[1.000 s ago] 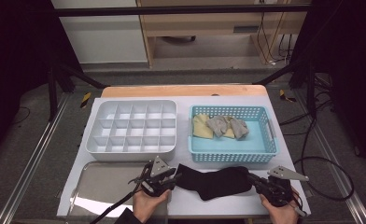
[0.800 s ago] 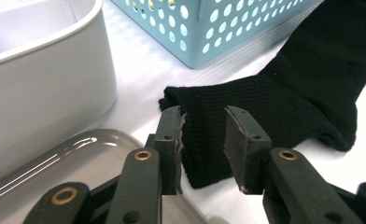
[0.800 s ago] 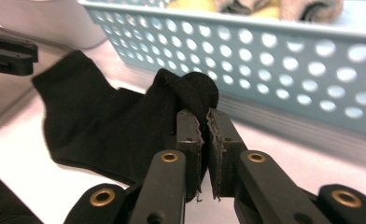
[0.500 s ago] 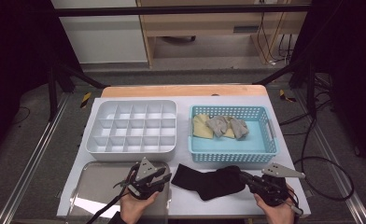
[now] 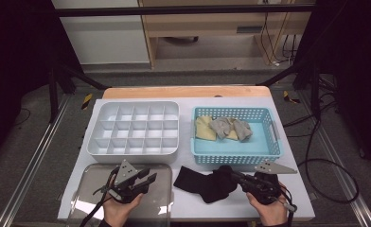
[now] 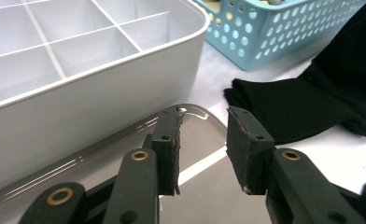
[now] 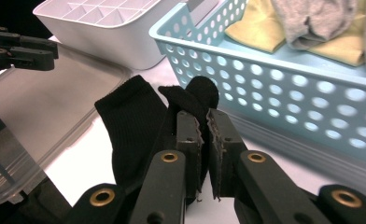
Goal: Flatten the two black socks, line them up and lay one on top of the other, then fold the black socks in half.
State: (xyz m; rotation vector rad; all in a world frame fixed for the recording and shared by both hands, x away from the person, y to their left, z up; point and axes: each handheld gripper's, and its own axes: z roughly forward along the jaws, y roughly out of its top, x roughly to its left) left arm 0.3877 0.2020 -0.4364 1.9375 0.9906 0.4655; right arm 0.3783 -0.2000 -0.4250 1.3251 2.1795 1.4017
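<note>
Lying flat, black sock (image 5: 205,182) long axis left-right, right gripper (image 5: 234,176) pinching it

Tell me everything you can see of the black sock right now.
The black sock is ribbed knit, lying crumpled on the white table between the clear lid and the right gripper, just in front of the blue basket. Its left part lies flat on the table; its right end is folded up and pinched between the right gripper's jaws. The left gripper is open, apart from it, over the lid.
</note>
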